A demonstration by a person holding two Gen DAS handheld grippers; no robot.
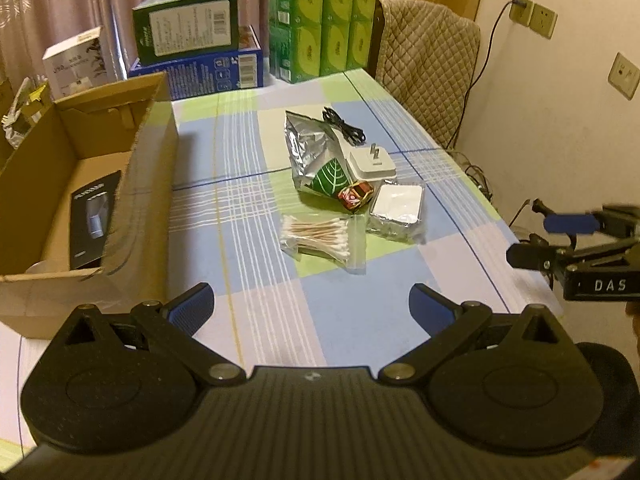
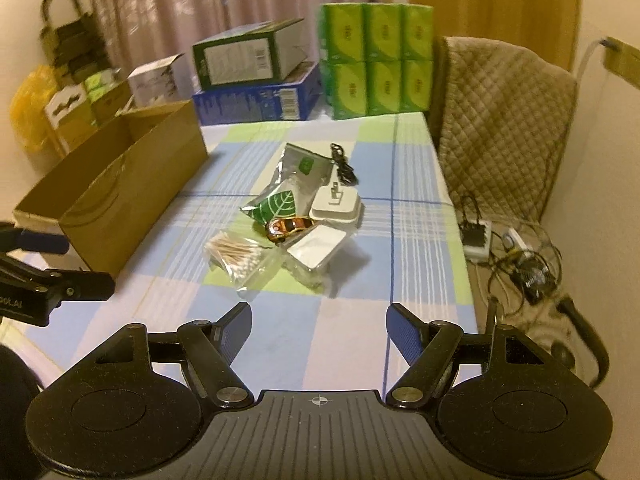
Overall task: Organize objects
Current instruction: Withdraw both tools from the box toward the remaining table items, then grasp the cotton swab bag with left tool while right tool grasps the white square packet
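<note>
A small pile lies mid-table: a bag of cotton swabs [image 1: 316,240] [image 2: 236,254], a silver foil pouch with a green leaf [image 1: 316,152] [image 2: 286,194], a red toy car [image 1: 356,196] [image 2: 290,227], a white charger [image 1: 370,160] [image 2: 336,204], a wrapped white box [image 1: 396,204] [image 2: 316,254] and a black cable [image 1: 344,124] [image 2: 344,164]. An open cardboard box [image 1: 148,184] [image 2: 132,192] stands at the left, with a black carton [image 1: 90,220] inside. My left gripper [image 1: 312,308] is open and empty, short of the pile. My right gripper [image 2: 320,330] is open and empty too.
Green tissue packs [image 1: 324,20] [image 2: 376,60], a blue box [image 1: 212,72] and a green box [image 1: 188,24] stand at the table's far end. A quilted chair [image 1: 428,60] [image 2: 500,120] is at the right. Cables and a power strip [image 2: 476,236] lie on the floor beside the table.
</note>
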